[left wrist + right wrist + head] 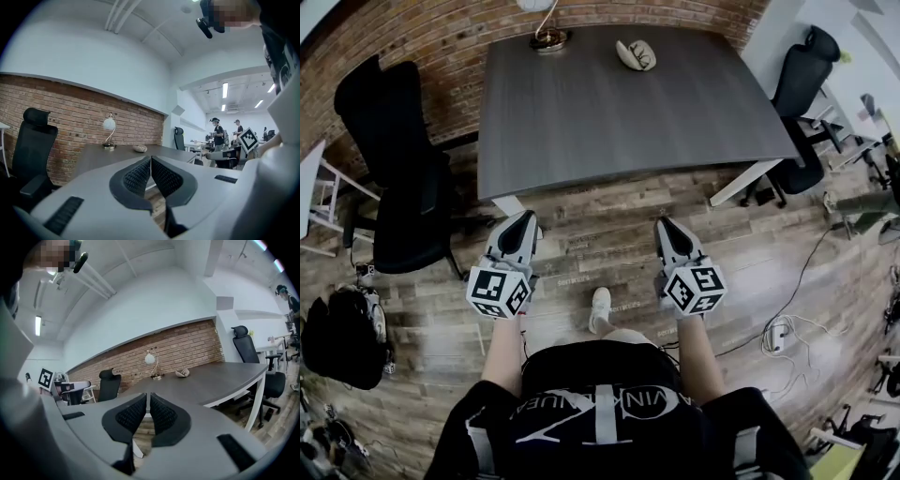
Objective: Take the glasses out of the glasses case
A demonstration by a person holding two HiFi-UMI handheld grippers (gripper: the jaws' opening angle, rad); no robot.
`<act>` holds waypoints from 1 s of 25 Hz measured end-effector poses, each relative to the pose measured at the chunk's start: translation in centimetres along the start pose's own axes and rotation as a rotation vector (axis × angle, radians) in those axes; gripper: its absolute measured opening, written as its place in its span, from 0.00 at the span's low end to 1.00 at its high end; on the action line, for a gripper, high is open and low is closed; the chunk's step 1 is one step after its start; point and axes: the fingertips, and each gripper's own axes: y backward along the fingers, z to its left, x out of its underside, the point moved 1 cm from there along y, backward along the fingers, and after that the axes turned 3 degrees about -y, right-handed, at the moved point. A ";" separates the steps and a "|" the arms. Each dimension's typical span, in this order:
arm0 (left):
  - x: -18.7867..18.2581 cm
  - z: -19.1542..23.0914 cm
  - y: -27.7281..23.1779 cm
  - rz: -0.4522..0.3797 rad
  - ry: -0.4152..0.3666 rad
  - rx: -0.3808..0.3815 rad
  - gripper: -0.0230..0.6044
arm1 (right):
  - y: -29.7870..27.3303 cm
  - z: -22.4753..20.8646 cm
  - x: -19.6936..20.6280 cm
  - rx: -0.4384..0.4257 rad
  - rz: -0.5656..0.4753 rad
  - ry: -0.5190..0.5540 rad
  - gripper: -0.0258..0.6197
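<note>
Both sets of jaws are pressed together with nothing between them. On the left gripper (pixel 151 159) the two ribbed black pads (pixel 137 177) meet at the tip, and it's the same on the right gripper (pixel 147 397). So neither one is carrying anything.

The person holds the pair low in front of their body, short of the table's near edge and over the wooden floor (pixel 609 234), with the left gripper (pixel 526 221) and right gripper (pixel 665 226) pointing toward the table (pixel 628 112).

The glasses case (pixel 636 54) sits on the far side of that table, close to the back edge and well apart from both grippers. It's a small pale oval, too small for me to tell if it's open. It also shows in the gripper views (pixel 139 148) (pixel 183 373).

Just beside it on the table's back edge is a little lamp (pixel 548 36) with a round white shade. A brick wall (pixel 412 37) runs behind the table, and a black office chair (pixel 398 169) stands off its left side.
</note>
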 end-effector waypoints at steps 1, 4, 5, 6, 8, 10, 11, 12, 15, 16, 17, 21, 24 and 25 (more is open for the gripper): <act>0.0 0.1 -0.8 0.004 0.002 0.001 0.07 | -0.6 -0.5 -0.2 0.000 0.002 -0.001 0.10; 0.1 0.5 -3.1 0.012 0.007 0.000 0.07 | -2.4 -1.7 -0.8 -0.009 0.008 0.000 0.10; 0.1 0.7 -3.8 0.013 0.008 -0.001 0.07 | -3.0 -2.1 -1.1 -0.013 0.011 0.002 0.10; 0.0 0.8 -4.5 0.014 0.009 -0.002 0.07 | -3.5 -2.5 -1.3 -0.016 0.012 0.004 0.10; -0.1 1.0 -5.8 0.015 0.009 -0.004 0.07 | -4.5 -3.3 -1.7 -0.022 0.014 0.005 0.10; -0.2 1.0 -7.1 0.013 0.008 -0.005 0.07 | -5.3 -4.3 -2.0 -0.025 0.016 0.007 0.10; -0.3 1.0 -7.7 0.011 0.006 -0.005 0.07 | -5.6 -4.8 -2.2 -0.026 0.016 0.008 0.10; -0.5 1.0 -8.3 0.008 0.004 -0.005 0.07 | -5.9 -5.2 -2.4 -0.026 0.015 0.009 0.10; -1.0 1.2 -9.6 0.002 -0.002 -0.004 0.07 | -6.6 -6.0 -3.2 -0.031 0.009 0.011 0.10; -1.1 1.2 -10.0 0.000 -0.003 -0.003 0.07 | -6.8 -6.3 -3.4 -0.032 0.007 0.013 0.10; -1.3 1.1 -10.4 -0.002 -0.004 -0.002 0.07 | -6.9 -6.5 -3.6 -0.033 0.005 0.013 0.10; -1.4 0.5 -11.7 0.000 -0.012 0.013 0.07 | -7.1 -7.6 -3.9 -0.031 0.000 0.004 0.10; -1.5 0.3 -12.3 0.007 -0.013 0.017 0.07 | -7.0 -8.2 -4.0 -0.025 0.001 -0.002 0.10; -1.5 0.3 -12.4 0.007 -0.013 0.017 0.07 | -7.0 -8.3 -4.1 -0.024 0.001 -0.005 0.10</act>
